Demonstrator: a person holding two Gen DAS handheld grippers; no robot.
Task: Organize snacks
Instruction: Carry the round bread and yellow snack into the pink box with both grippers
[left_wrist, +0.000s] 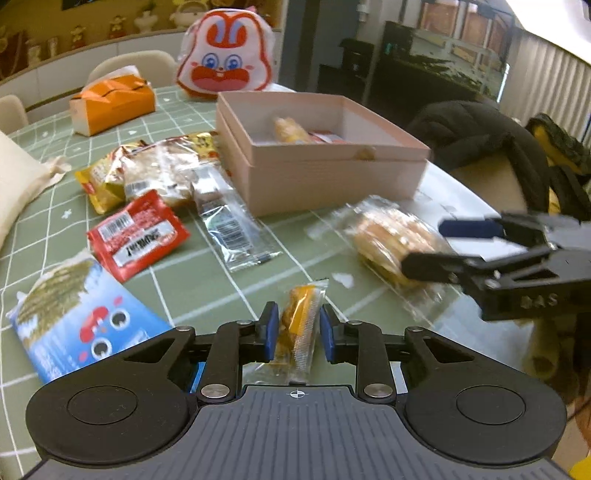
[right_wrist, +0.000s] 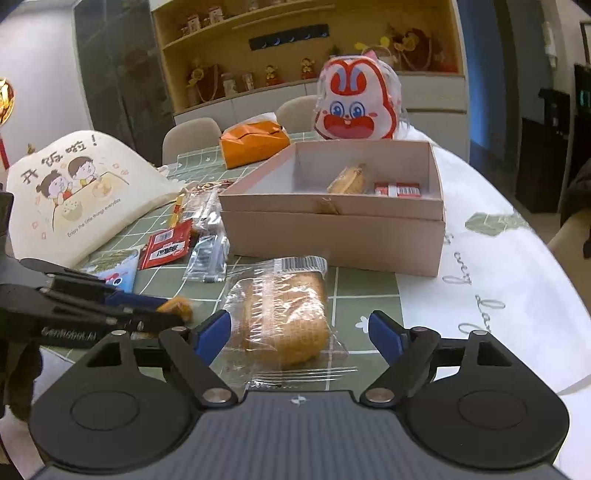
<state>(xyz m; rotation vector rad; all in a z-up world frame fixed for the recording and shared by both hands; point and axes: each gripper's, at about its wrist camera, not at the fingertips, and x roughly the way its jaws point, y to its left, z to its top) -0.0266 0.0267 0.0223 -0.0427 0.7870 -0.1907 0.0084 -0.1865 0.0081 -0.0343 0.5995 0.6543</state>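
Left gripper (left_wrist: 297, 332): blue pads sit either side of a small yellow-and-clear snack sachet (left_wrist: 300, 325), narrow gap, pads look just shy of or barely on the wrapper, so I read it as closing in for a pick, not yet a firm clamp. Right gripper (right_wrist: 299, 332): jaws spread wide, straddling a clear-wrapped bread roll (right_wrist: 284, 314) that lies flat on the tablecloth (right_wrist: 365, 291), pads clear of the wrap both sides; wide stance suits the bulky pack. Both packs sit just in front of the pink cardboard box (right_wrist: 332, 236), the likely drop target; it already holds a wrapped pastry (right_wrist: 349, 179) and small red packets (right_wrist: 397, 190). Left of the box, loose snacks wait: red sachet (left_wrist: 136, 236), clear barcode pack (left_wrist: 229, 221), blue seaweed bag (left_wrist: 74, 321).
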